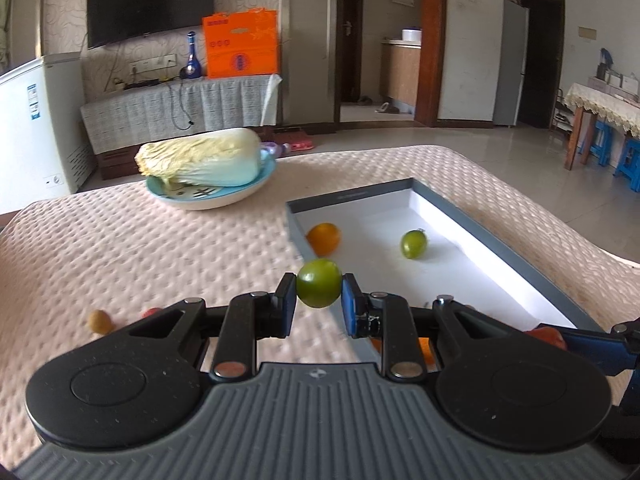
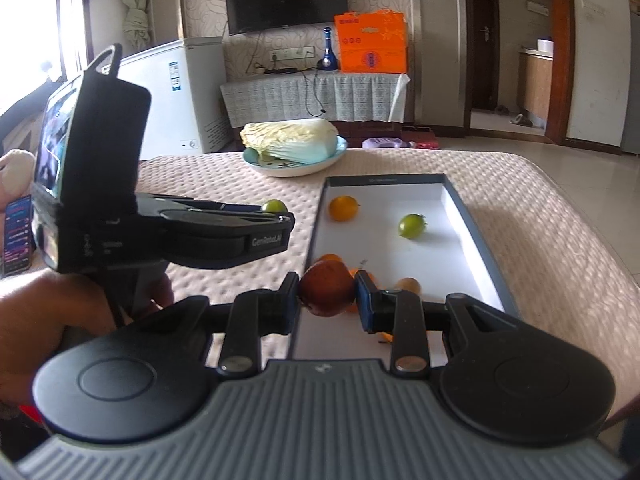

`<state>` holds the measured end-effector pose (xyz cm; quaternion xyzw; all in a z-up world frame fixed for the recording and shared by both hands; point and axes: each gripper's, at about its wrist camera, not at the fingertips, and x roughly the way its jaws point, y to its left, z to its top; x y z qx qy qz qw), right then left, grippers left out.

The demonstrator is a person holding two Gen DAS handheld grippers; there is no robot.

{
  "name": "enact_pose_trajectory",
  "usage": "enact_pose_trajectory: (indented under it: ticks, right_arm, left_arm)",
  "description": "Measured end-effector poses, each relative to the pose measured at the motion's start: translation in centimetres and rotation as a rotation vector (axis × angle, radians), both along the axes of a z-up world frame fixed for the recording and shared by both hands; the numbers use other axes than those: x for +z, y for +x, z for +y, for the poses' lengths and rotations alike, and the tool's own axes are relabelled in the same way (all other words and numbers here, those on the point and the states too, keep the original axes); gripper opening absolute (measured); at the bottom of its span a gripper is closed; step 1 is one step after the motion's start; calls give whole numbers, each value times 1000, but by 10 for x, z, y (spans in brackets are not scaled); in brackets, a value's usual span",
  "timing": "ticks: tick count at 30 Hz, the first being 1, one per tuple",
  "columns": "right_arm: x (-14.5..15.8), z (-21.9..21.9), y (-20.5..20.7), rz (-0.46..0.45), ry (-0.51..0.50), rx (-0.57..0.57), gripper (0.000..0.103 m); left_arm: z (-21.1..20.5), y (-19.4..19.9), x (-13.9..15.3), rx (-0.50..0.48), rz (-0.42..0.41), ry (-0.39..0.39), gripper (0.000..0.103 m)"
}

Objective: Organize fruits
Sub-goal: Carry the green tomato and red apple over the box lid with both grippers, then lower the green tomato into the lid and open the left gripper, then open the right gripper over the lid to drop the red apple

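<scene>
My left gripper (image 1: 319, 296) is shut on a green round fruit (image 1: 319, 283) and holds it above the table at the near left corner of the grey box (image 1: 512, 240). My right gripper (image 2: 327, 298) is shut on a dark red fruit (image 2: 327, 288) over the box's (image 2: 476, 232) near end. In the box lie an orange (image 2: 343, 208), a green fruit (image 2: 412, 225), more oranges (image 2: 330, 258) and a brownish fruit (image 2: 408, 285). On the cloth lie a brown fruit (image 1: 99, 321) and a red one (image 1: 151, 313), partly hidden. The left gripper also shows in the right wrist view (image 2: 276, 210).
A blue plate (image 1: 240, 194) with a napa cabbage (image 1: 200, 157) stands at the table's far side. The table has a quilted beige cloth (image 1: 140, 248). Behind are a white freezer (image 1: 36, 120), a TV bench and an orange bag (image 1: 240, 44).
</scene>
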<state>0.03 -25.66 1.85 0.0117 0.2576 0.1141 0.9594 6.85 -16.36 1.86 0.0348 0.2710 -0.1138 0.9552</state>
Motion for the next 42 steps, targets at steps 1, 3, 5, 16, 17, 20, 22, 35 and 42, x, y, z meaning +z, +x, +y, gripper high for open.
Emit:
enact_pose_trajectory:
  ticks: [1,3,5,16,17,20,22,35,42]
  right_arm:
    - [0,-2,0,1,-1,-6,33]
    - [-1,-7,0,4,-2,-18,33]
    - [-3,-13,1,10,-1,-32,33]
    - [-10,-40,0,40,2,-96,33]
    - [-10,-42,0,41,2,-101,33]
    - [-11,-46,0,44,4,-112,33]
    - [-12,-48,0,47,4,-119,33]
    - [-15,-53,4,64,30,-143,33]
    - [-18,-57,16,38,51,-150,33]
  left_arm:
    - [-4,1,-1,-6,1,-1,28]
    - [-13,4,-2,-21,1,-8,28]
    - [-22,6,-4,-36,4,-9,28]
    - [-72,16,-14,-118,9,-4,28]
    - [-74,18,-14,-119,10,-6,28]
    - [-78,23,-17,-116,16,-10,28]
    - [-81,29,-19,-114,24,-10,28]
    - [-80,28,-17,-139,8,-15,52]
    - [-63,26,-10,-112,-6,-35,52]
